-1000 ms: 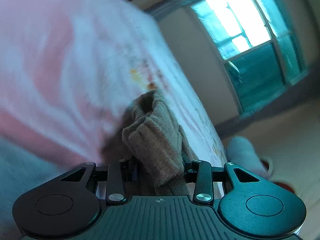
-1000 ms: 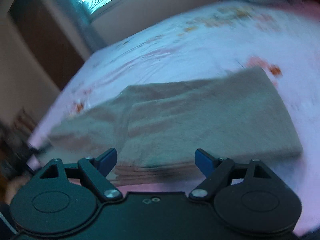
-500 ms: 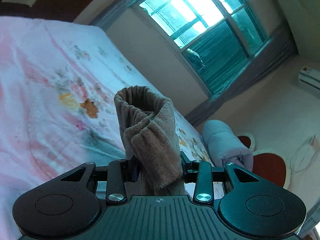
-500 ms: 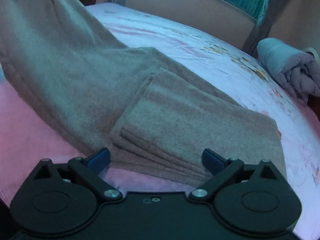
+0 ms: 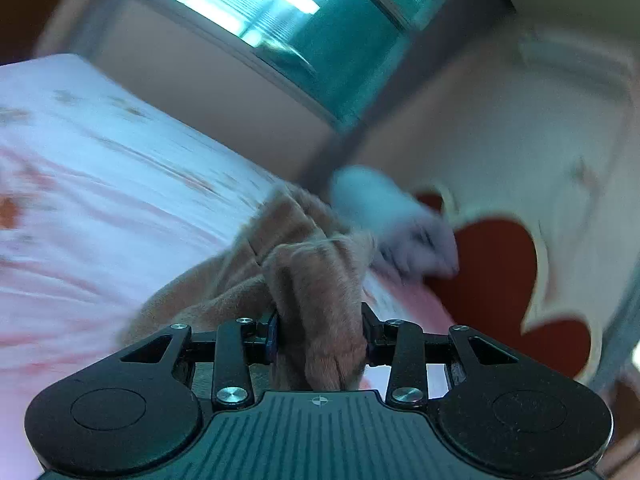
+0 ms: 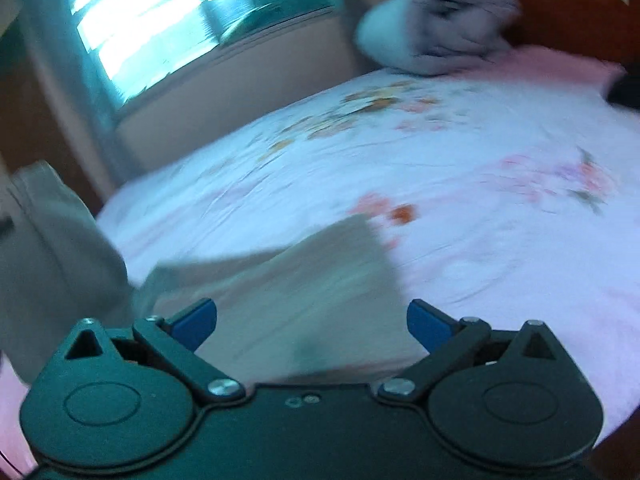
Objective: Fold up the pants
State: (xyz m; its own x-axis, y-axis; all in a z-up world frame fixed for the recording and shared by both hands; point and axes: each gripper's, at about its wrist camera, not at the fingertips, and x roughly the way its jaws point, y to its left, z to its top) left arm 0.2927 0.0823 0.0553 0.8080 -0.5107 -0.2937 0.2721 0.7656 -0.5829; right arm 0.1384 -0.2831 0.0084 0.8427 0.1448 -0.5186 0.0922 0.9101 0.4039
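Two grippers in play. Left gripper (image 5: pixel 320 338) has its jaws clamped on a thick bunch of the brown pants (image 5: pixel 316 292), lifted off the bed (image 5: pixel 100 168), cloth trailing down to the sheet. Right gripper (image 6: pixel 312 320) hovers over the folded part of the pants (image 6: pixel 320 280) lying on the floral sheet, jaws just opened wide, pads clear of the fabric. Both views are motion-blurred.

Risks, as a judgement:
- Lifted end likely drags the folded stack out of square, since nothing pins it.
- Bunched grip means layers may slip unevenly and land as a crooked fold.
- Fast swing could flip the free edge under itself.
- Rolled grey blanket (image 6: pixel 436 24) sits well apart, probably no clash.
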